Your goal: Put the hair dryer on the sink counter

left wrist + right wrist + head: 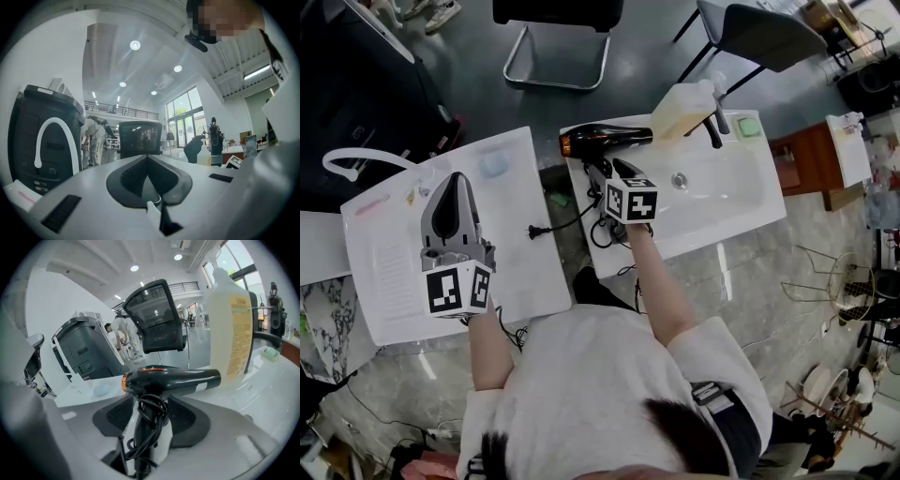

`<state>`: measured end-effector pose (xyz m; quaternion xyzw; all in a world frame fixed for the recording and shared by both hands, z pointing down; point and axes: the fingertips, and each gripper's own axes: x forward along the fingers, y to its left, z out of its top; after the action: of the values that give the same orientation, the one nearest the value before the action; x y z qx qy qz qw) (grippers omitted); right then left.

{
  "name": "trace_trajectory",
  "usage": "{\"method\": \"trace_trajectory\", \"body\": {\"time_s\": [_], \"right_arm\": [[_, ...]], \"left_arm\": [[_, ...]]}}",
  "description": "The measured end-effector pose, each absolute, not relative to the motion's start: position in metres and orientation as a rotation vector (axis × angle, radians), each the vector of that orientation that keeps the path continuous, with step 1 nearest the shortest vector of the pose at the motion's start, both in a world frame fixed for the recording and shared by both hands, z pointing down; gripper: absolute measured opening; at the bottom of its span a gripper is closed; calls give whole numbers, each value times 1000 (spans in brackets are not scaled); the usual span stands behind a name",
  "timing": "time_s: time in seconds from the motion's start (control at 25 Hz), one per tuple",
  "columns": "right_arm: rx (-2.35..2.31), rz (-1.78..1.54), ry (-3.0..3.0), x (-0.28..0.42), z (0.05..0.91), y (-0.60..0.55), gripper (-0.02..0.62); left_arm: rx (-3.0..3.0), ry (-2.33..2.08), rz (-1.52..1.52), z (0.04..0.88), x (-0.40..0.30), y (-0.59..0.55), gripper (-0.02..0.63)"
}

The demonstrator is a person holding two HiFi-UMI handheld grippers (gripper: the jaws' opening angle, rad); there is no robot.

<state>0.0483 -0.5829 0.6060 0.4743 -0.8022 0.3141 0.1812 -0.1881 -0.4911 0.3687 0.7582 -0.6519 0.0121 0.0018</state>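
Our right gripper (149, 404) straddles the handle (142, 430) of the hair dryer (173, 379). Its jaws are wide and the pads seem clear of the handle, so we judge it released. The dryer lies along the back of the white sink counter (722, 211), with its cord (152, 408) wound round the handle and its plug (532, 232) trailing left. Our left gripper (457, 178), jaws together and empty, waits over the neighbouring white countertop (516, 272), out of the way. Behind the dryer a soap bottle (229, 329) stands beside the black faucet (712, 131). Beyond them are an office chair (157, 319), a copier (79, 355) and grey floor.
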Motion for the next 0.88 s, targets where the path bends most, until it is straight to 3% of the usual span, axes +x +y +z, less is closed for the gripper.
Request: {"method": "trace_trajectory", "body": {"time_s": [0.16, 0.2, 0.88], "right_arm": [[1478, 782, -2285, 61, 578, -571, 40], [1508, 762, -2292, 64, 572, -567, 11], [1755, 360, -2392, 77, 463, -487, 11]], "left_arm": [[2434, -1997, 20, 362, -184, -489, 2], [2449, -1984, 15, 360, -183, -488, 2], [2627, -1765, -86, 337, -170, -463, 2]]}}
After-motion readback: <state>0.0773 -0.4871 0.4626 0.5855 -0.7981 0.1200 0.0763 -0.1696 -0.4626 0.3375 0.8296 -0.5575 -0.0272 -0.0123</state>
